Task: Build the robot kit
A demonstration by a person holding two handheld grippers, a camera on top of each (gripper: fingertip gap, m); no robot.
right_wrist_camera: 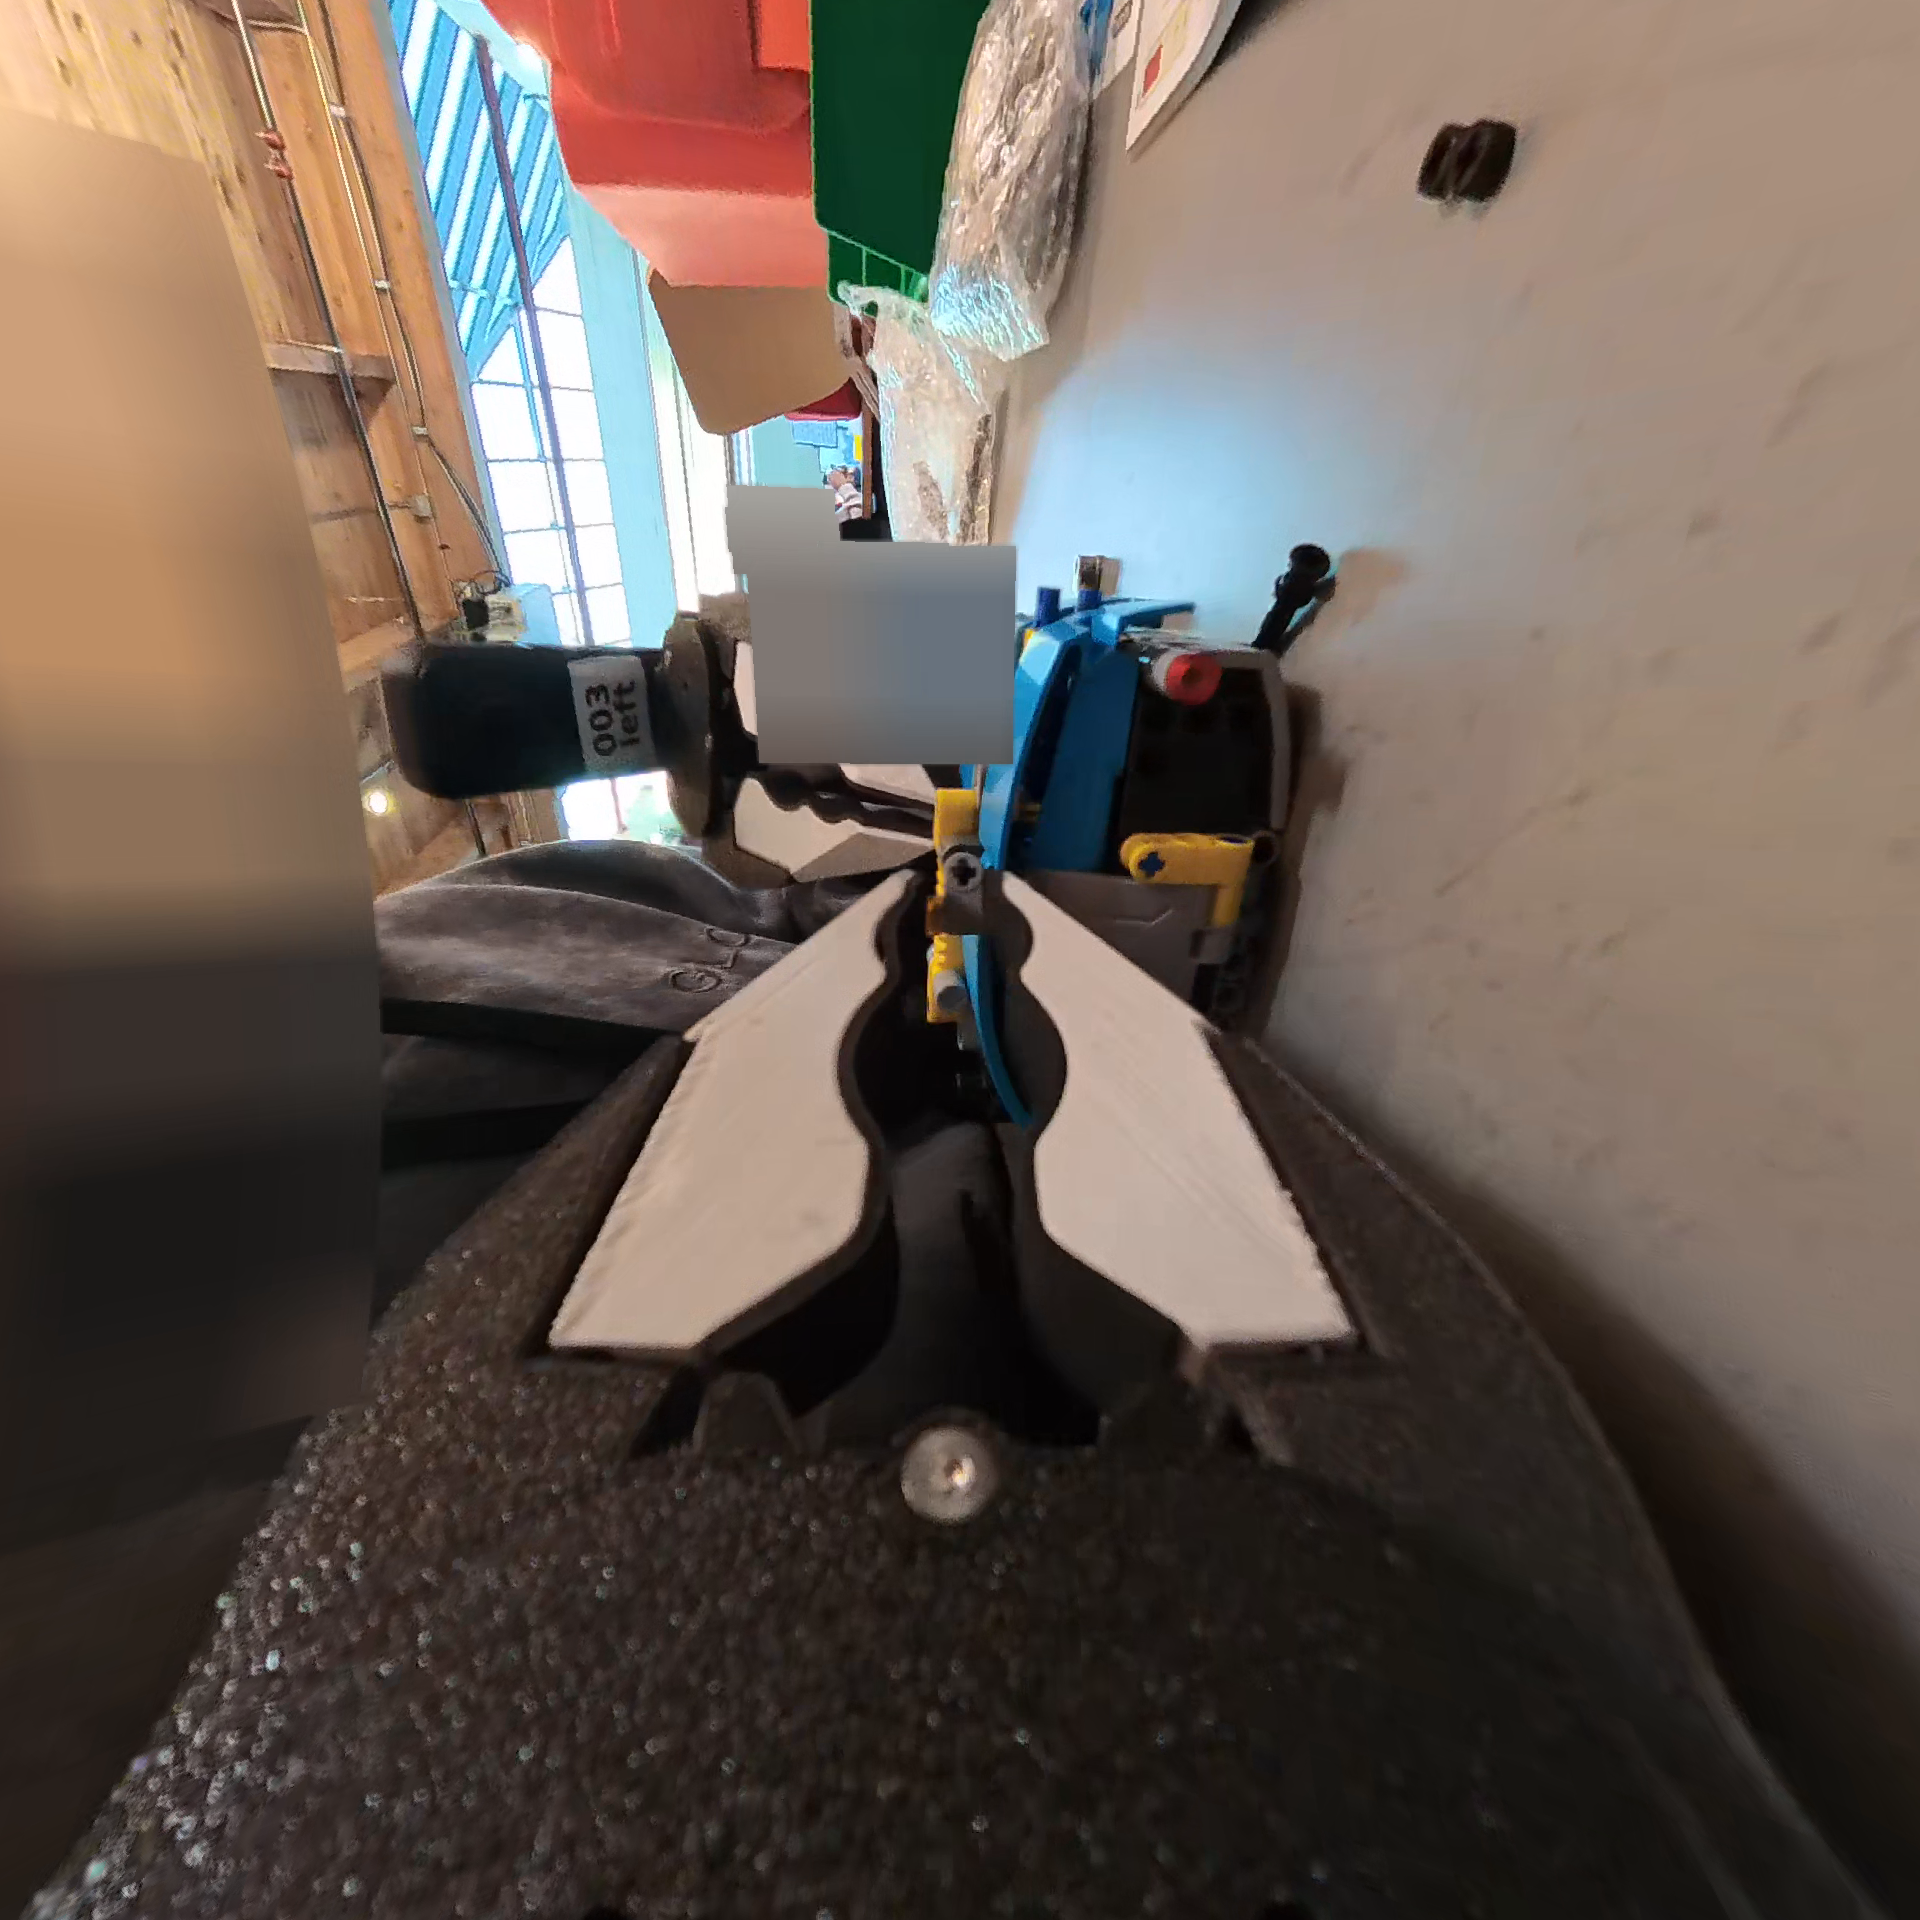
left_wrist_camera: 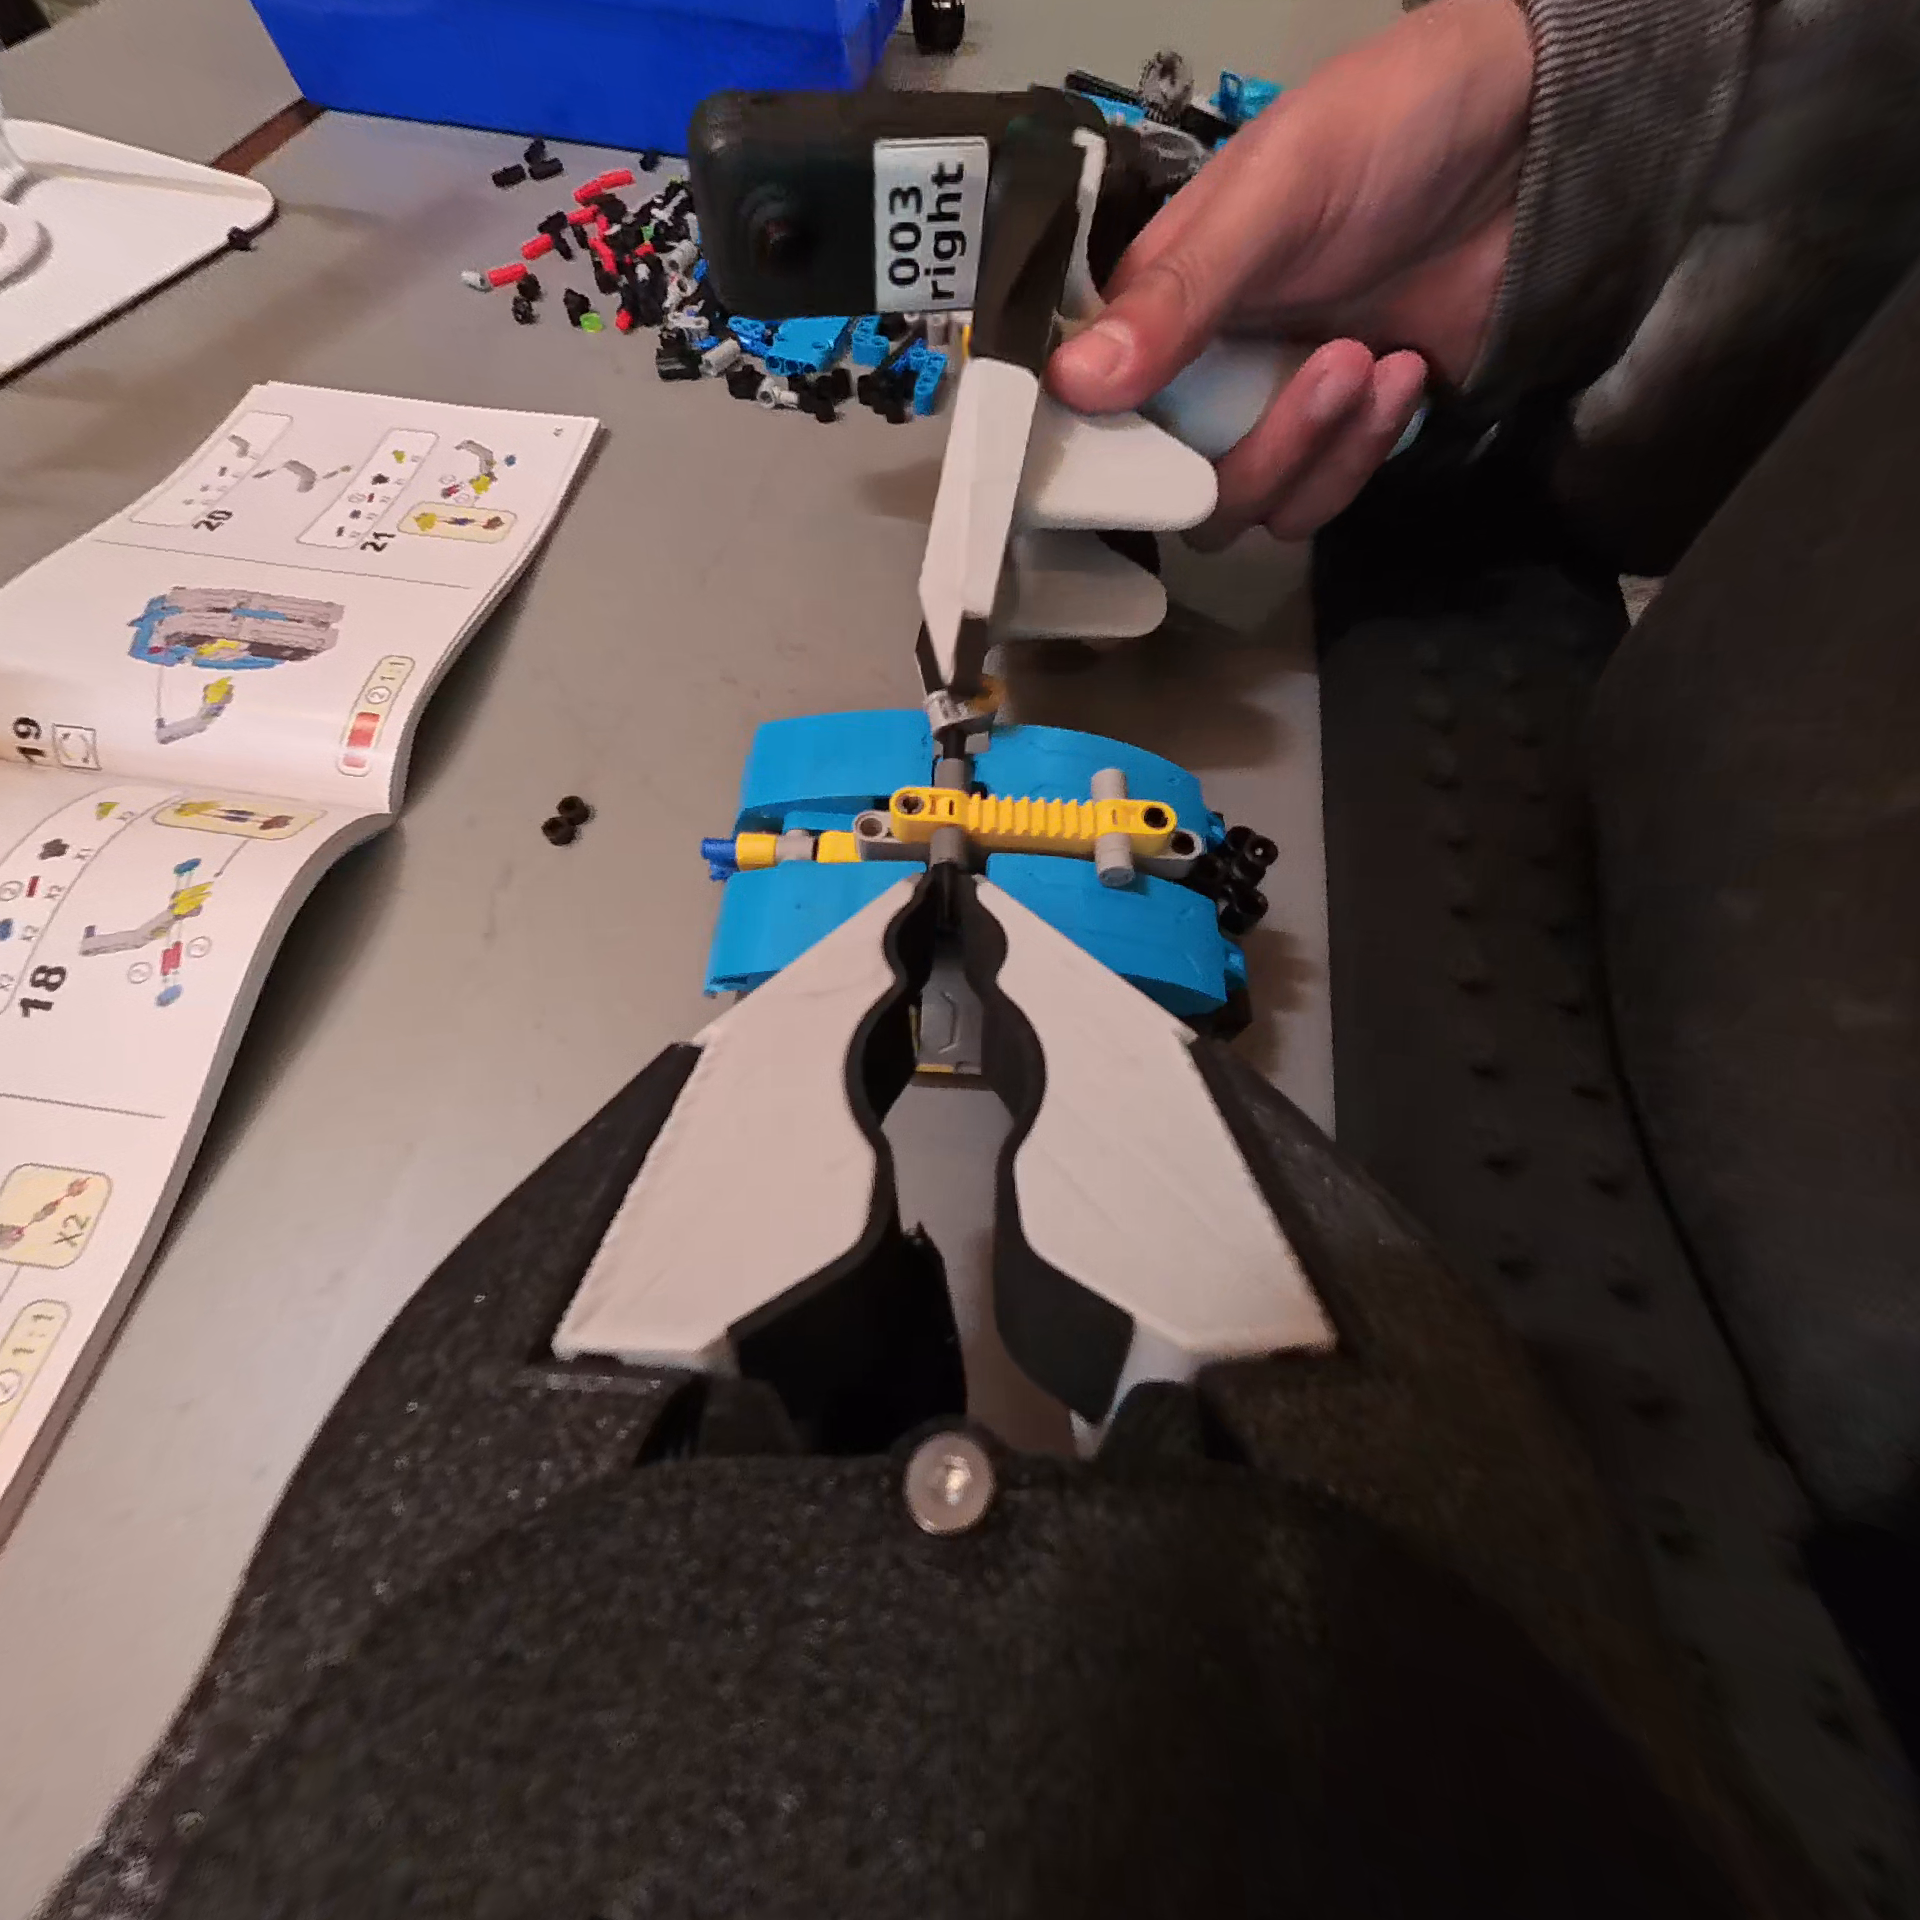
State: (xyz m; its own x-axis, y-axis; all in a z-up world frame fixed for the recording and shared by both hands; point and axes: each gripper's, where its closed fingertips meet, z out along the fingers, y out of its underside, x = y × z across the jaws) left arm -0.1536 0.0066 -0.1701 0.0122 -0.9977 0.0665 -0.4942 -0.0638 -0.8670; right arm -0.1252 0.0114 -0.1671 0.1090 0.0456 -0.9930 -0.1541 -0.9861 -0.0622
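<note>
In the left wrist view, the left gripper [left_wrist_camera: 948, 883] has its jaws drawn together at the tips, clamped on the near end of a thin black axle [left_wrist_camera: 948, 896] that runs through a blue model [left_wrist_camera: 1091, 914] standing at the table's [left_wrist_camera: 644, 665] right edge. A yellow rack [left_wrist_camera: 1034, 816] lies crosswise on the model's top. From the far side the right gripper [left_wrist_camera: 961, 694], held by a hand [left_wrist_camera: 1299, 260], pinches a small grey bush [left_wrist_camera: 951, 709] on the axle's other end. A booklet [left_wrist_camera: 260, 675] lies open toward the left edge, a black connector [left_wrist_camera: 567, 819] between it and the model, loose parts [left_wrist_camera: 644, 270] farther back, and a blue bin [left_wrist_camera: 582, 52] at the far edge. In the right wrist view, the right gripper [right_wrist_camera: 961, 883] has its jaws nearly together around the grey axle end [right_wrist_camera: 964, 871] at the model [right_wrist_camera: 1049, 707]; the left gripper [right_wrist_camera: 831, 821] meets it from the opposite side. The black connector [right_wrist_camera: 1465, 158] lies apart on the table [right_wrist_camera: 1558, 831].
</note>
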